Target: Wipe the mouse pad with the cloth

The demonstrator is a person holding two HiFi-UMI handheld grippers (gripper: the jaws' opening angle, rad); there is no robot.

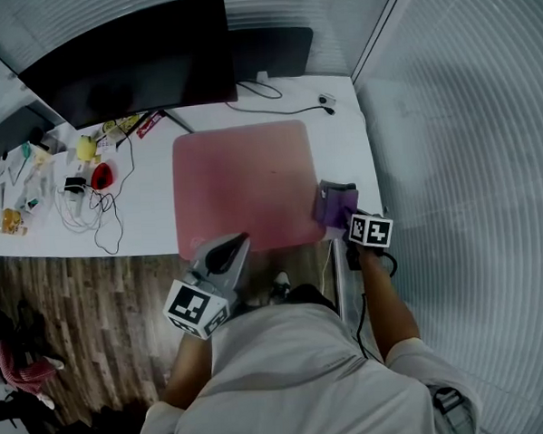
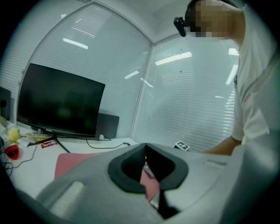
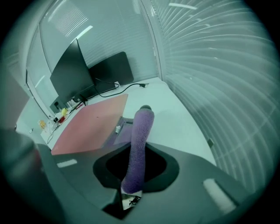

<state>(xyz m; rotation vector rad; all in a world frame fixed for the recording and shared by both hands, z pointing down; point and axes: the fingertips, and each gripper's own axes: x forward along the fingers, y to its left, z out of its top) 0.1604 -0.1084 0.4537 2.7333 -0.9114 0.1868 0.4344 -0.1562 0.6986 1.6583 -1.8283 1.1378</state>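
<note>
The right tongs (image 3: pixel 143 109) are clamped on a purple cloth (image 3: pixel 138 148), held just beside the right edge of the pink mouse pad (image 1: pixel 242 181). The left tongs (image 2: pixel 145 146) are closed on nothing, over the pad's near edge. The pad lies on a white counter (image 1: pixel 144 218) in front of a dark monitor (image 1: pixel 127 60).

white short-sleeved shirt (image 1: pixel 302 373), grey left gripper (image 1: pixel 243 237) (black-and-white marker cube (image 1: pixel 199 308))

The pink mouse pad (image 1: pixel 242 177) is lying open for passing, while a monitor (image 1: pixel 127 56) is looming at its 11 o'clock, tangled cables (image 1: pixel 94 212) are crowding 9 o'clock, a black cable (image 1: pixel 279 105) is trailing at 1 o'clock and the purple cloth (image 1: pixel 336 205) is sitting by its edge at 4 o'clock.
</note>
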